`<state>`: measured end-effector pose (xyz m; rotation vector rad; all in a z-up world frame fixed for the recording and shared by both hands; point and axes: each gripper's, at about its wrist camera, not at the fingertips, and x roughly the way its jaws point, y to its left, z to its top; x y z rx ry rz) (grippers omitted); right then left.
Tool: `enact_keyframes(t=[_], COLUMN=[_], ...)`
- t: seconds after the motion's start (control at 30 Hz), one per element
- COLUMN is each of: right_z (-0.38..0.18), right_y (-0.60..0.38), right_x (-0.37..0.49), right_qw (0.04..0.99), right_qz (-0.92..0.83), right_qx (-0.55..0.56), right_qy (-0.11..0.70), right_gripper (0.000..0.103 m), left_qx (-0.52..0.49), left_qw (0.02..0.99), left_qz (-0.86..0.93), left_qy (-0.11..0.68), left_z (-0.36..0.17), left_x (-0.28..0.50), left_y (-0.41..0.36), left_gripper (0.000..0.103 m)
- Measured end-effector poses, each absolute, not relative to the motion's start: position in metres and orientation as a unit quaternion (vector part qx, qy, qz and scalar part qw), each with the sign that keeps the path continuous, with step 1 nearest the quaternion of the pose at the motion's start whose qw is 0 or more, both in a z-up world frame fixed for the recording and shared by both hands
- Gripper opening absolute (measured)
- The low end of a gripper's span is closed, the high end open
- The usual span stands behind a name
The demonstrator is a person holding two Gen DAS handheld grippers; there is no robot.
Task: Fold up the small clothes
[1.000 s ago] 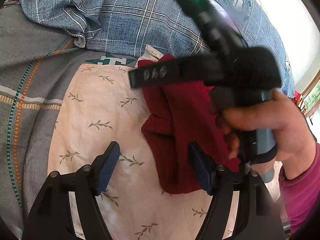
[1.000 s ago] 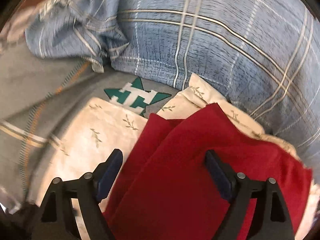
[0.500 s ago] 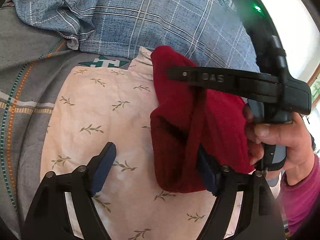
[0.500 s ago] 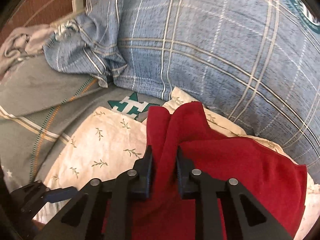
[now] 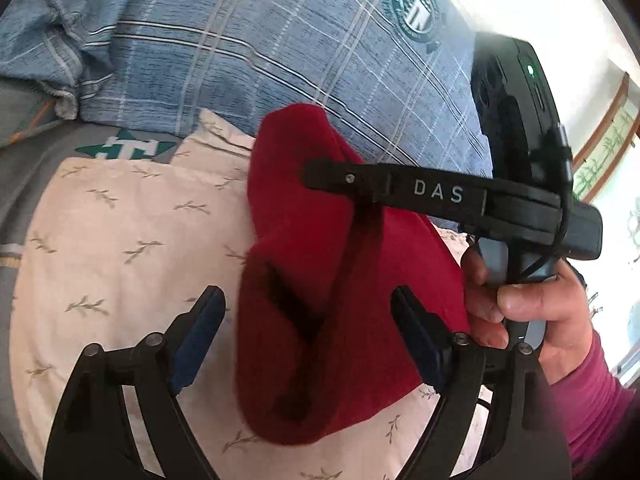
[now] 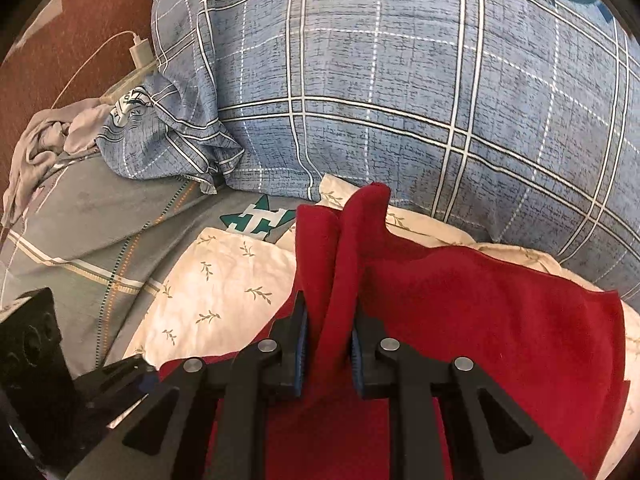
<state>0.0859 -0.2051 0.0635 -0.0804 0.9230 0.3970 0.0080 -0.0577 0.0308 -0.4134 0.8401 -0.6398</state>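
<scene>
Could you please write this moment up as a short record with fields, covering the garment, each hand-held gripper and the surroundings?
garment: red cloth, partly lifted off the leaf-print sheet
right hand-held gripper: has just closed; shut on a bunched fold of the red cloth
left hand-held gripper: has just been opening; pads apart, cloth edge between them, not pinched
behind: blue plaid pillow
far left: white charger with cable

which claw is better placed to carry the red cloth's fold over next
Right. The right claw is already shut on a pinched ridge of the red knit cloth, lifting it off the leaf-print cream pillow. The left claw stands open, gripping nothing.
</scene>
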Motion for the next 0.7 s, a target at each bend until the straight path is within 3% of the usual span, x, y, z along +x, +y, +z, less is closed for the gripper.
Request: enact_keyframes(t=[0.03, 0.07, 0.17, 0.2, 0.23, 0.27, 0.43, 0.6, 0.63, 0.67, 0.7], right_z=[0.062, 0.061, 0.062, 0.063, 0.064, 0.064, 0.058, 0.047, 0.045, 0.043, 0.041], right_y=[-0.204, -0.205, -0.208, -0.208, -0.208, -0.206, -0.176, -0.154, -0.156, -0.160, -0.166], right_x=[0.088, 0.089, 0.094, 0.097, 0.100, 0.103, 0.116, 0.129, 0.130, 0.131, 0.131], right_qw=[0.874, 0.872, 0.865, 0.864, 0.864, 0.863, 0.847, 0.848, 0.849, 0.851, 0.851], right_qz=[0.192, 0.197, 0.210, 0.210, 0.207, 0.206, 0.217, 0.169, 0.162, 0.158, 0.155], right_qx=[-0.037, -0.032, -0.006, 0.000, 0.004, 0.005, -0.022, -0.085, -0.087, -0.083, -0.075], right_qy=[0.444, 0.447, 0.455, 0.459, 0.460, 0.462, 0.485, 0.495, 0.495, 0.494, 0.496], right_gripper=[0.017, 0.018, 0.027, 0.033, 0.047, 0.059, 0.069, 0.066, 0.058, 0.042, 0.037], left_qx=[-0.192, -0.191, -0.180, -0.177, -0.176, -0.174, -0.172, -0.153, -0.150, -0.147, -0.146], left_qw=[0.846, 0.849, 0.855, 0.856, 0.857, 0.857, 0.857, 0.861, 0.861, 0.861, 0.862], left_qz=[-0.306, -0.309, -0.312, -0.314, -0.314, -0.313, -0.312, -0.307, -0.304, -0.301, -0.298], left_qy=[0.392, 0.384, 0.373, 0.369, 0.369, 0.370, 0.373, 0.376, 0.379, 0.382, 0.384], left_z=[0.031, 0.031, 0.035, 0.036, 0.036, 0.036, 0.036, 0.035, 0.034, 0.033, 0.033], left_x=[0.007, 0.006, 0.003, 0.003, 0.002, 0.002, 0.002, 0.004, 0.005, 0.006, 0.006], left_y=[-0.060, -0.062, -0.065, -0.066, -0.065, -0.065, -0.066, -0.070, -0.071, -0.071, -0.071], left_gripper=[0.081, 0.064, 0.042, 0.039, 0.034, 0.032, 0.031, 0.031, 0.031, 0.032, 0.033])
